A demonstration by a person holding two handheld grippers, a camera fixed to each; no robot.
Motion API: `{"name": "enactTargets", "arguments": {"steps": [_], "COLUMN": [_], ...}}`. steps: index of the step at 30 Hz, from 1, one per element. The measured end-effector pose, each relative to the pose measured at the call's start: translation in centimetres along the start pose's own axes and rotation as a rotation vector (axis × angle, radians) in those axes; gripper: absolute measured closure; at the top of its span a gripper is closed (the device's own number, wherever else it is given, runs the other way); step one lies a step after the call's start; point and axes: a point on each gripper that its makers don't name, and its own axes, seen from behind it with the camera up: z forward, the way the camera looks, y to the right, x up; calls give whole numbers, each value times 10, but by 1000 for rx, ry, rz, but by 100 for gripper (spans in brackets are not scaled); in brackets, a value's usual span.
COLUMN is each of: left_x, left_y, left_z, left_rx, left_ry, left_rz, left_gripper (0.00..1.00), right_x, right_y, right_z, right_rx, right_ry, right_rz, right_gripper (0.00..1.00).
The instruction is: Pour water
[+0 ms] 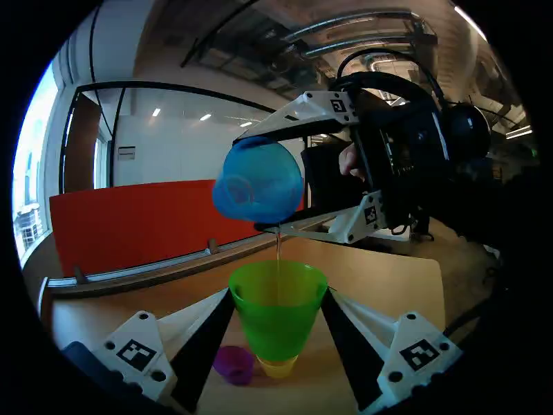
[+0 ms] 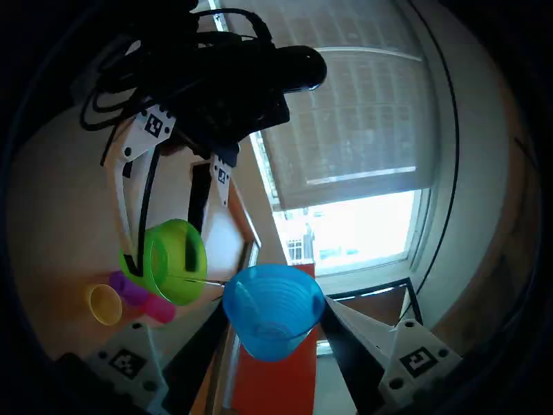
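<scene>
Pouring blue cup [image 1: 257, 178] into green cup [image 1: 278, 308], yellow cup [image 1: 278, 366] half hidden

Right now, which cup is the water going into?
The green cup: a thin stream from the tipped blue cup falls into it. The little purple cup, yellow cup and pink cup just sit on the table.

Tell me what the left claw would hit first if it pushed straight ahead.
Likely the tilted blue cup in the right claw, just beyond the green cup that the left claw holds; depth is unclear.
</scene>
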Motion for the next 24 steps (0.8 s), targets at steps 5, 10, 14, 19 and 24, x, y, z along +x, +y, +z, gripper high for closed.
{"name": "enactTargets", "arguments": {"steps": [5,10,14,19,24], "left_x": [0,0,-1,-1,-1], "left_y": [1,1,0,-1,-1], "left_z": [-1,0,1,1,0], "left_rx": [-1,0,1,4,4], "left_ry": [1,1,2,4,3], "left_rz": [0,0,1,-1,-1], "left_gripper": [14,14,14,14,14], "right_x": [1,3,3,5,8], "right_y": [-2,-1,2,4,4], "right_z": [0,0,0,0,1], "right_rx": [1,-1,-6,-11,-13], "right_ry": [-2,-1,2,3,3], "right_rz": [-13,-16,-15,-18,-27], "right_gripper": [8,9,9,9,9]}}
